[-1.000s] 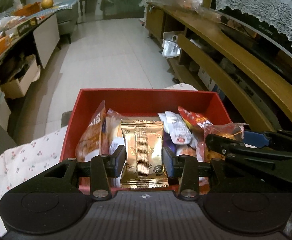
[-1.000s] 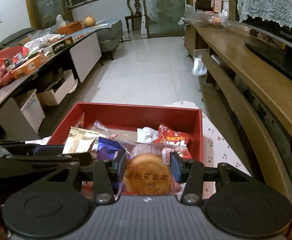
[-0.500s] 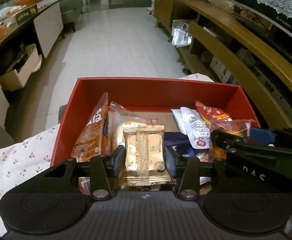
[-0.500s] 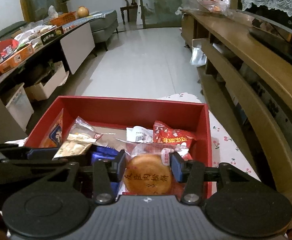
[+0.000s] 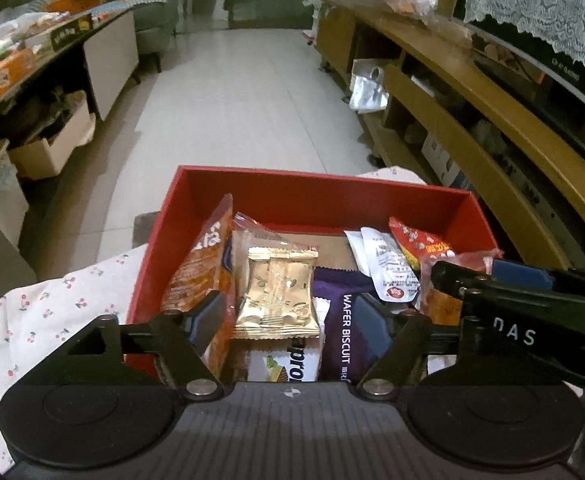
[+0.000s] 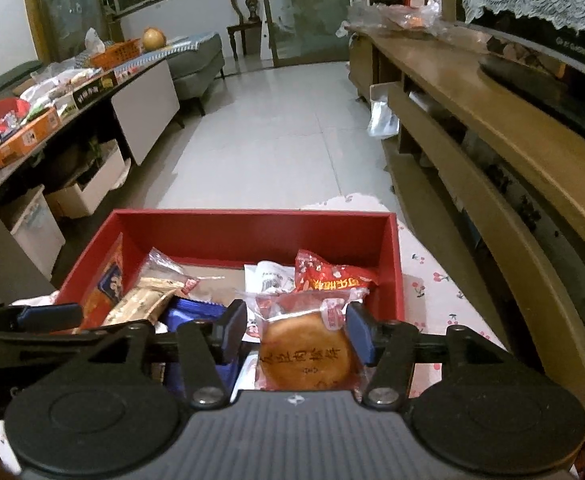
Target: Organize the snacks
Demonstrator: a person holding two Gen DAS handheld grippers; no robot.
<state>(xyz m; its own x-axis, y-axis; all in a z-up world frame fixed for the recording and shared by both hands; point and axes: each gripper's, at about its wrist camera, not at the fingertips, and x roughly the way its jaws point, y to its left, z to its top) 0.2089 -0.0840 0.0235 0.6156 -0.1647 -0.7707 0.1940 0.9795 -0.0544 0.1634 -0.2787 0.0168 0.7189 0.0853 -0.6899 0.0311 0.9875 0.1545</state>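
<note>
A red box point(image 5: 324, 194) point(image 6: 252, 226) holds several snack packets. My left gripper point(image 5: 288, 322) hangs open over its near side; a gold packet point(image 5: 276, 292) lies loose between the spread fingers, on a purple wafer biscuit pack point(image 5: 346, 320) and a white pack point(image 5: 286, 366). An orange bag point(image 5: 202, 268) leans on the left wall. My right gripper point(image 6: 296, 332) is open, its fingers either side of a round cake in clear wrap point(image 6: 306, 350) that lies in the box. The right gripper also shows in the left wrist view point(image 5: 512, 292).
The box sits on a cherry-print cloth point(image 5: 48, 312) point(image 6: 432, 292). A wooden TV bench point(image 6: 492, 140) runs along the right. A cluttered table point(image 6: 32, 120) and cardboard boxes point(image 5: 52, 144) stand left. Tiled floor point(image 5: 236, 96) lies beyond.
Both grippers have opened. The gold packet left the left gripper and lies in the box. The round cake left the right gripper and rests in the box.
</note>
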